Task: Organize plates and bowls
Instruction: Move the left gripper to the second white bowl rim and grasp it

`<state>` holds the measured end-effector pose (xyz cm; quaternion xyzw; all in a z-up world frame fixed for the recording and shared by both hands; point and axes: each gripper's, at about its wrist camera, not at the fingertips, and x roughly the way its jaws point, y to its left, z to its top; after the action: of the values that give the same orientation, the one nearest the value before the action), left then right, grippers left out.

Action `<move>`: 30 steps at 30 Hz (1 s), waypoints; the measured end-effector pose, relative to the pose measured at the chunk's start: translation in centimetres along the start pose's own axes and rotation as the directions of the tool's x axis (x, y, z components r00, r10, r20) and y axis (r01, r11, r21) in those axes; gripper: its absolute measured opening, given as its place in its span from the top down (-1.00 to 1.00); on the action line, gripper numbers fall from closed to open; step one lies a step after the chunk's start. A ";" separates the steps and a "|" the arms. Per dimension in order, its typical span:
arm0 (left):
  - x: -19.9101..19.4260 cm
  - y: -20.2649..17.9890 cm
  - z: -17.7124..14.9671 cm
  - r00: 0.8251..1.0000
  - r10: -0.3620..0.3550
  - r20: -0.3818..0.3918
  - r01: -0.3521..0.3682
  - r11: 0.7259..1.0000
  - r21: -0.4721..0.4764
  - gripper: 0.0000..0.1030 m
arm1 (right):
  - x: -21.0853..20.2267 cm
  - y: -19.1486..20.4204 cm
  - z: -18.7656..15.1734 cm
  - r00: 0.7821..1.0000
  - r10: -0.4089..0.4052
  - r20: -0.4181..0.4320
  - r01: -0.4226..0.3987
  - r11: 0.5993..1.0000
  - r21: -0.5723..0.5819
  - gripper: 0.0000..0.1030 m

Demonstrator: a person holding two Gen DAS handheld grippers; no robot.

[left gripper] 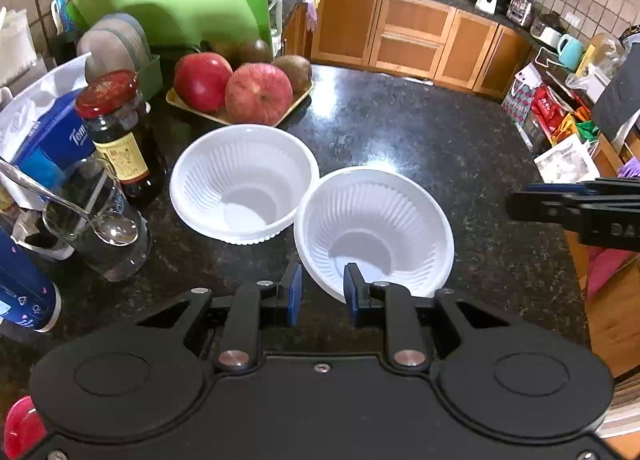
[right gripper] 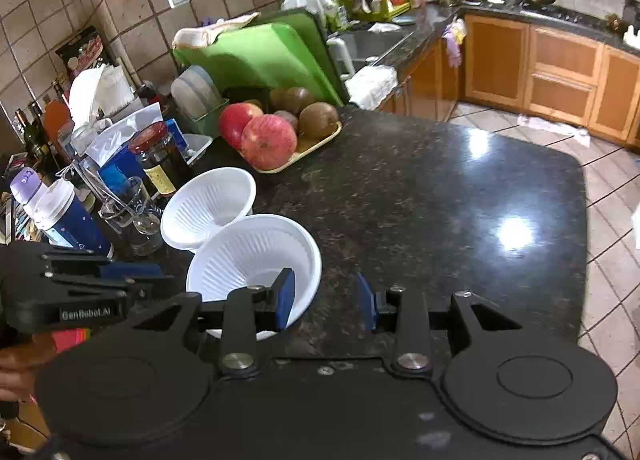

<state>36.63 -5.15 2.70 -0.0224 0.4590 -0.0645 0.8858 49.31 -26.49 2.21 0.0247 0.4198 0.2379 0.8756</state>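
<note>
Both my left gripper (left gripper: 322, 288) and right gripper (right gripper: 326, 300) stand open and empty over the near white bowl (left gripper: 374, 230), which touches the far bowl (left gripper: 244, 183) just this side of the fruit tray (left gripper: 240, 115); it looks light, thin and flexible, so I'd pinch its rim gently.

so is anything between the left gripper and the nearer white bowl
Nothing visible. The left gripper is open right at the near rim of the nearer white bowl, with only bare countertop around that rim. The other white bowl sits beside it, behind and to its left.
</note>
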 end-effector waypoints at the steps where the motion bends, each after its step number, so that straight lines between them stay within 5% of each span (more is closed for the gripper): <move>1: 0.2 0.0 0.0 1.000 -0.001 -0.006 0.001 1.000 0.000 0.36 | 0.5 0.1 0.1 1.000 0.008 -0.005 -0.008 1.000 0.001 0.29; 16: 2.0 -0.2 1.0 0.998 -0.047 -0.047 0.045 0.998 -0.052 0.36 | 5.6 0.5 0.2 0.998 0.023 -0.066 -0.024 1.000 -0.013 0.29; 30: 1.5 0.6 0.9 0.999 0.030 -0.012 -0.030 0.998 -0.049 0.36 | 6.3 0.7 -0.1 0.997 0.016 -0.070 -0.017 1.000 -0.022 0.29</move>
<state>38.33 -4.82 1.94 -0.0369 0.4657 -0.0399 0.8833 52.33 -23.16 -2.30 0.0101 0.4470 0.2504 0.8587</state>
